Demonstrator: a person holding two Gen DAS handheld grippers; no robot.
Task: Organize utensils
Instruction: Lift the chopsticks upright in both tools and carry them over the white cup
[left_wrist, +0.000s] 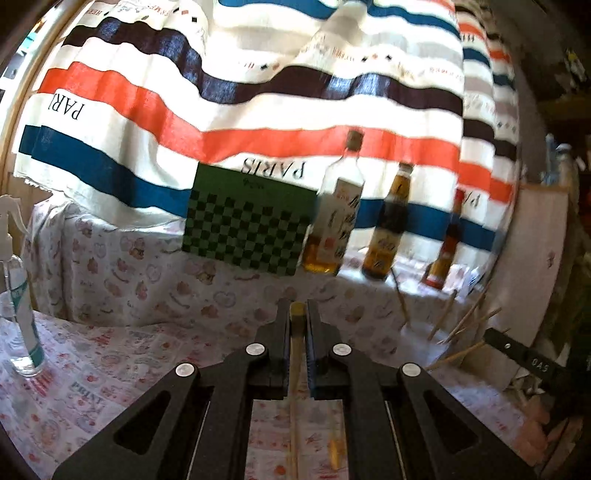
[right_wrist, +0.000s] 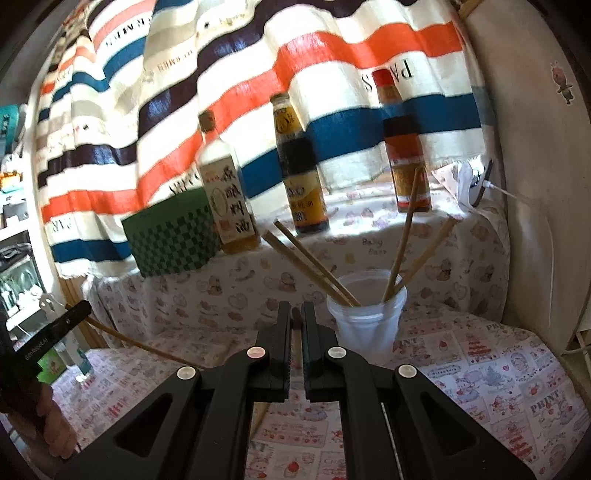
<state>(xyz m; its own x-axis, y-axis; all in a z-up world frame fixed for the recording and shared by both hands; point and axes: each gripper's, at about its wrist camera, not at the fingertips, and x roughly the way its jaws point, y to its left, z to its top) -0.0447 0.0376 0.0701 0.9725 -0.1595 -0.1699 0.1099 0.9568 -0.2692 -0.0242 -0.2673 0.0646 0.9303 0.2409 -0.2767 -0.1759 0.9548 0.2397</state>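
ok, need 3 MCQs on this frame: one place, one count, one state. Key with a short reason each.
1. Where does the green checkered box stand?
A. left of the three bottles
B. inside the cup
C. right of the red-capped bottle

2. How many chopsticks stand in the plastic cup?
A. one
B. four
C. nine

3. How is the left gripper?
A. wide open, nothing in it
B. shut on a chopstick
C. shut on a bottle

Key:
1 A: right wrist view shows the box at the left end of the bottle row.
2 B: two sticks lean left, two lean right.
3 B: its jaws clamp a chopstick running back between them.
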